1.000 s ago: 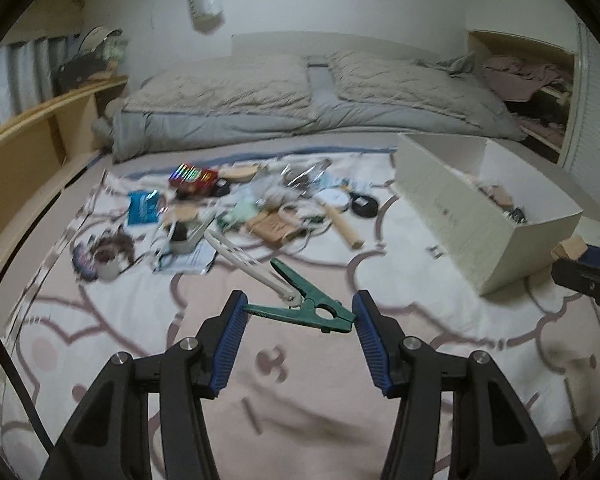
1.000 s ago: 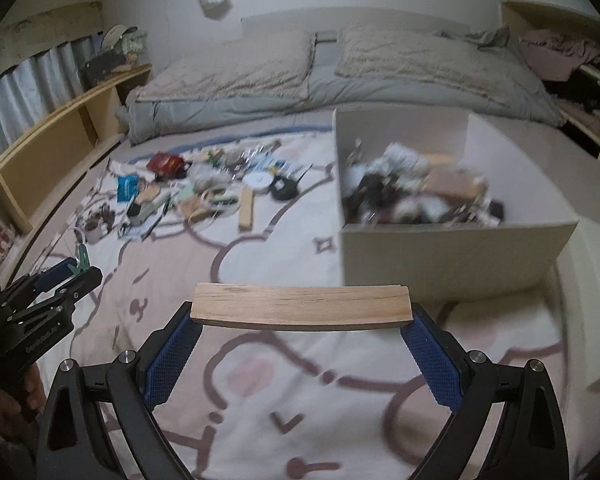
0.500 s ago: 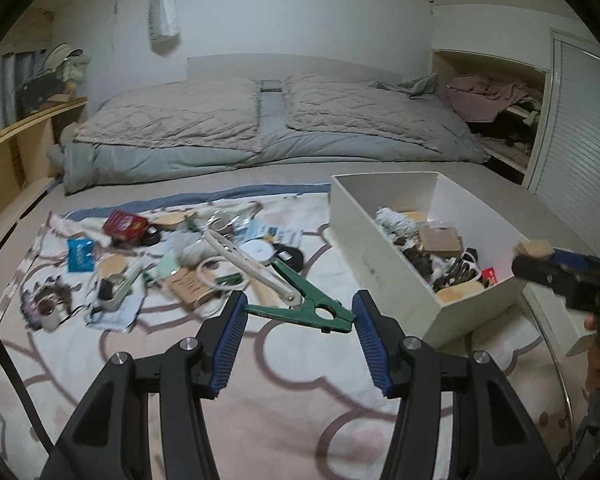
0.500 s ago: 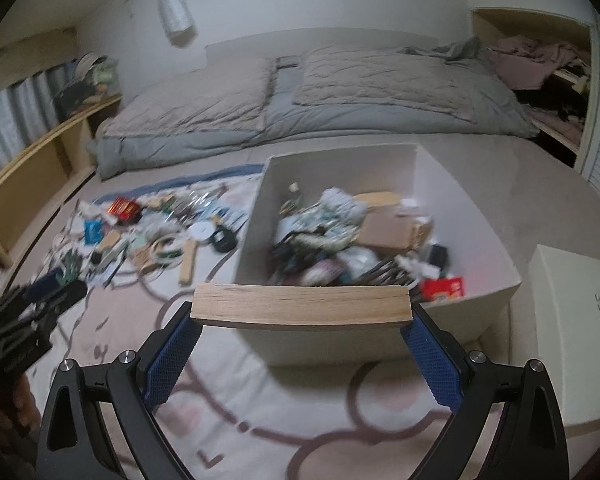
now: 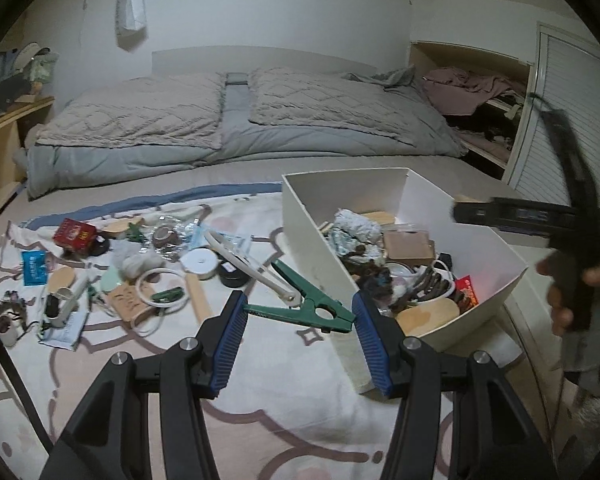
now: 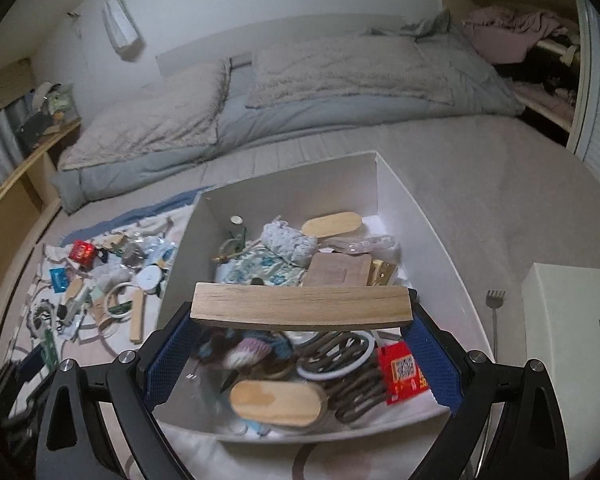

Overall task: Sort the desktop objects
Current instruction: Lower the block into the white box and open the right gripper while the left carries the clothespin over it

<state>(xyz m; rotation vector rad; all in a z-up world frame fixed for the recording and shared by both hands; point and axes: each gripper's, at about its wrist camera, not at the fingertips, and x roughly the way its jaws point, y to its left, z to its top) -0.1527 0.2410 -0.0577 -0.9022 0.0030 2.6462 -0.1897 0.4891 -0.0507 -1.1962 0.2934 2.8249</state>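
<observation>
My left gripper (image 5: pixel 298 318) is shut on a green and white clamp (image 5: pixel 300 307), held above the patterned blanket (image 5: pixel 260 392) just left of the white box (image 5: pixel 312 232). My right gripper (image 6: pixel 300 320) is shut on a flat wooden block (image 6: pixel 300 306), held over the open white box (image 6: pixel 284 184), which holds several sorted items. The right gripper also shows in the left wrist view (image 5: pixel 540 220), dark and blurred over the box's right side. A pile of unsorted small objects (image 5: pixel 140 264) lies on the blanket to the left of the box.
A bed with grey quilts (image 5: pixel 236 120) runs along the back. A wooden shelf (image 6: pixel 16 184) lines the left wall. A white shoebox lid (image 6: pixel 576 332) and a metal fork (image 6: pixel 494 316) lie right of the box. An open closet (image 5: pixel 480 112) stands at back right.
Both grippers have moved right toward the box with their loads. My right gripper with the wooden block now hangs over the box's inside; the left with the clamp is near the box's left wall.
</observation>
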